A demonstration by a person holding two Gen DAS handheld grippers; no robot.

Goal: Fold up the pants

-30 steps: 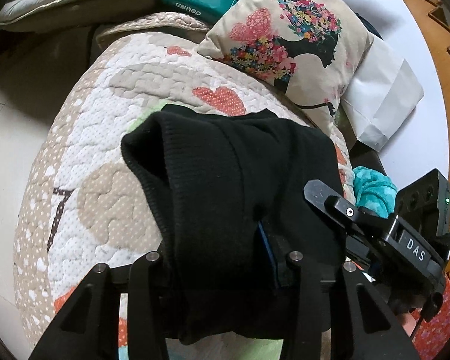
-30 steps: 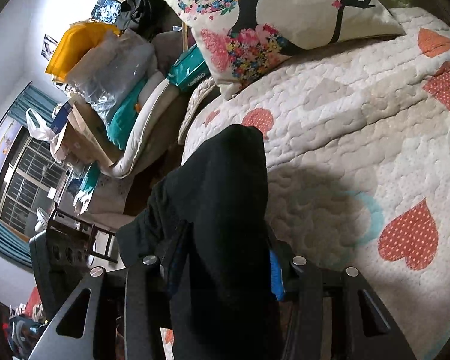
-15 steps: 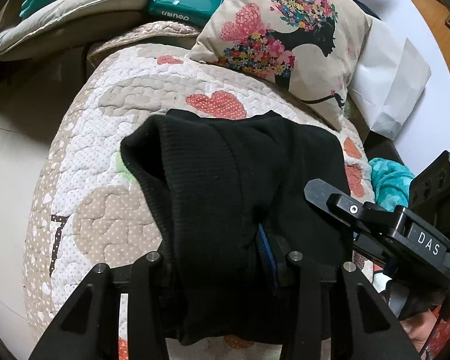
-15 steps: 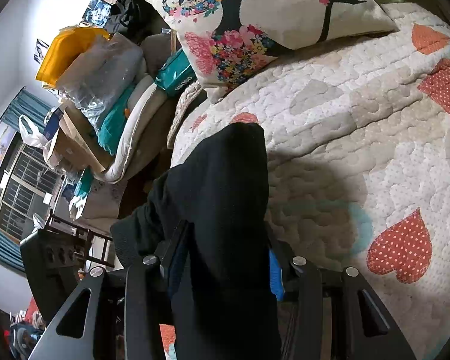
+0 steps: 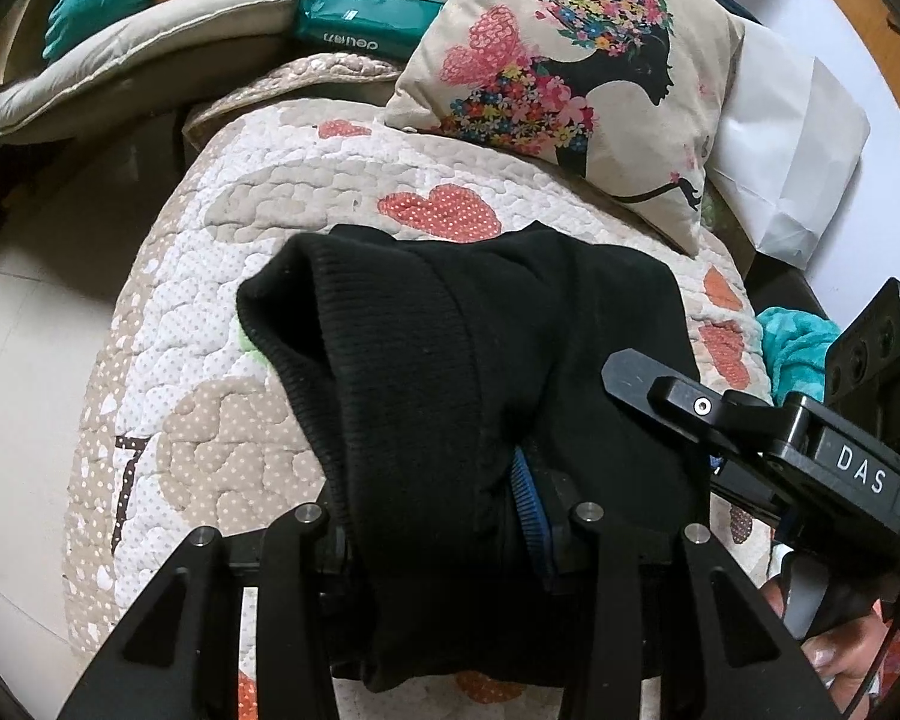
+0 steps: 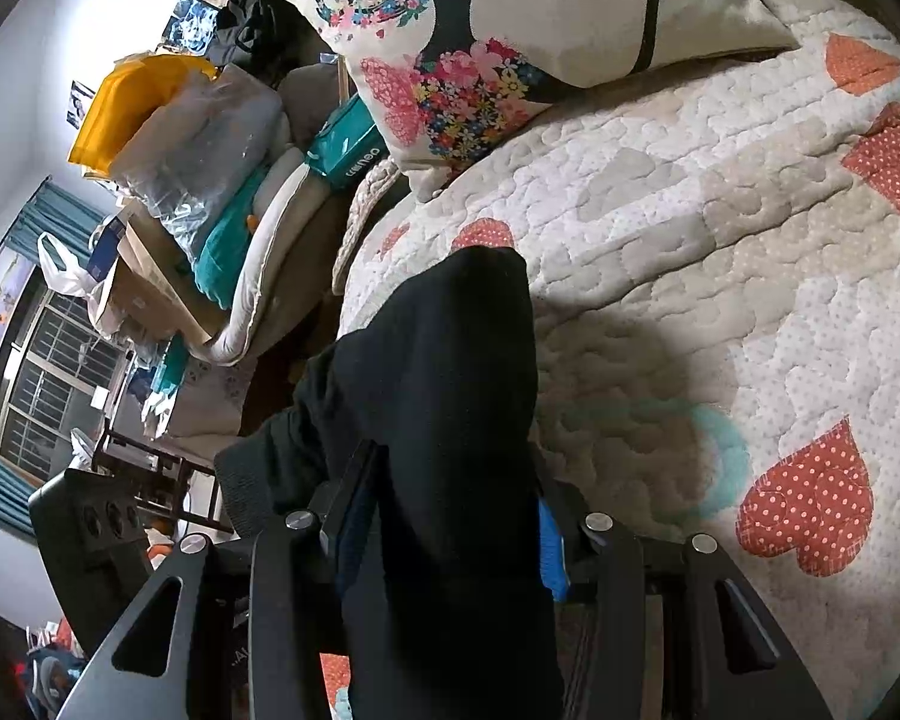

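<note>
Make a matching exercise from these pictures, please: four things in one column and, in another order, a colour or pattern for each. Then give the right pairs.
Things:
1. pants
2. cushion
3. quilt
4. packet

Descriptions:
A. cream and beige, with red dotted hearts
B. teal green, with white letters
C. plain black
D. beige, with a black silhouette and many flowers

Pairs: 1-C, 2-D, 3-A, 4-B

The pants are held by the left gripper and the right gripper, above the quilt.
</note>
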